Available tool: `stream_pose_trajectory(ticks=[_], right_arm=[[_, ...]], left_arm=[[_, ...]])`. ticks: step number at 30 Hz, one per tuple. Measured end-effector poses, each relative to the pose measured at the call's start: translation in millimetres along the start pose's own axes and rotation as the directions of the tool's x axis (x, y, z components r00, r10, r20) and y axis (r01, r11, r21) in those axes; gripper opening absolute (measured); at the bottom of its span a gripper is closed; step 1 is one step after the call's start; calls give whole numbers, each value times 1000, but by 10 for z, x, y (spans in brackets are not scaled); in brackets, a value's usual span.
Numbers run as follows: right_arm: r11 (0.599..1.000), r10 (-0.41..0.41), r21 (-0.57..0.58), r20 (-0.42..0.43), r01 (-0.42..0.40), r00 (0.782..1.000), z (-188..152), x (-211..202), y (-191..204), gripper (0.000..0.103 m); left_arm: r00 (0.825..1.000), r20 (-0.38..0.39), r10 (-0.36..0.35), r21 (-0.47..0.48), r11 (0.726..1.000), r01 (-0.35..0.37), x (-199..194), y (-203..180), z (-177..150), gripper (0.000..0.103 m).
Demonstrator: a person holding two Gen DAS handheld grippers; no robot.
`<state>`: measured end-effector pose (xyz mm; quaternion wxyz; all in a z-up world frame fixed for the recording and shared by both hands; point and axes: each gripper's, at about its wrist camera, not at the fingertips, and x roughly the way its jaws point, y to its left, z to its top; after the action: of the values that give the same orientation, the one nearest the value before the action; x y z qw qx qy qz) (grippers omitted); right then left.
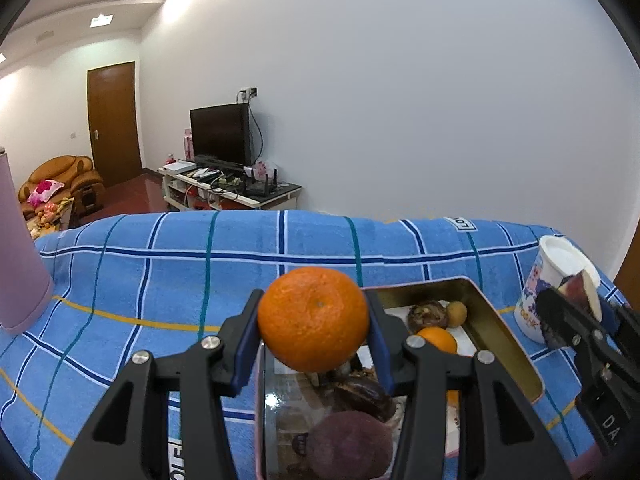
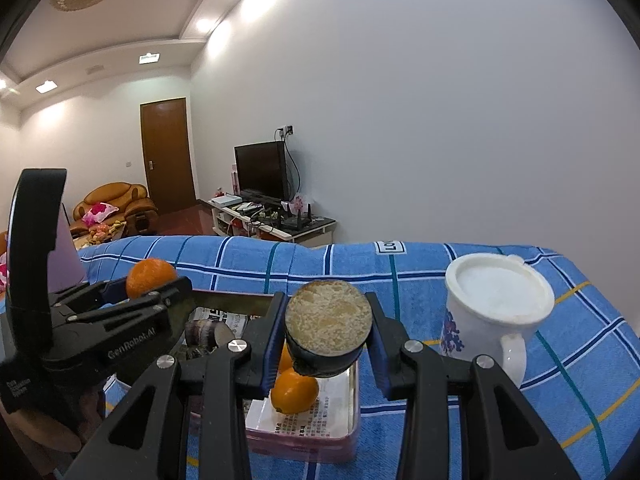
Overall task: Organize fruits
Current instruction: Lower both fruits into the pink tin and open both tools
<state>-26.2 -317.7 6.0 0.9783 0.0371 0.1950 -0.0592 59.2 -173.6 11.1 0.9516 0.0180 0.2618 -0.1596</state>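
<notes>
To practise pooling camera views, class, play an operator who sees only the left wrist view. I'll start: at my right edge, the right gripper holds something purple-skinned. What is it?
Observer: The right gripper is shut on a dark-skinned cut fruit piece. Its round cut face is pale, yellowish and grainy.
Operator: What lies beneath it?
Observer: A small smooth orange fruit, on printed paper inside the pink metal tin.
Operator: Does the white ceramic mug have a handle?
Observer: Yes, its handle faces the right wrist camera.
</notes>
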Motion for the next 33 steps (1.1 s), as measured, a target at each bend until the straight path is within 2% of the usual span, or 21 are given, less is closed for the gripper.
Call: stream_pose_trajectory(ticks=[7, 11, 13, 28, 33], right_arm=[[999, 38, 15, -76, -37, 996, 44, 183, 107, 40], [999, 9, -44, -126, -15, 992, 93, 386, 236, 40], [1000, 8, -21, -143, -12, 990, 82, 477, 221, 40], [999, 39, 4, -223, -39, 974, -41, 790, 158, 40], [999, 46, 11, -220, -45, 974, -13, 822, 158, 40]], left_arm=[[1000, -20, -18, 37, 999, 18, 32, -86, -44, 50], [1000, -20, -6, 50, 999, 7, 37, -83, -64, 50], [1000, -29, -11, 44, 999, 12, 66, -64, -70, 50], [999, -53, 12, 59, 998, -9, 199, -96, -106, 49], [998, -65, 17, 61, 998, -13, 248, -100, -122, 49]])
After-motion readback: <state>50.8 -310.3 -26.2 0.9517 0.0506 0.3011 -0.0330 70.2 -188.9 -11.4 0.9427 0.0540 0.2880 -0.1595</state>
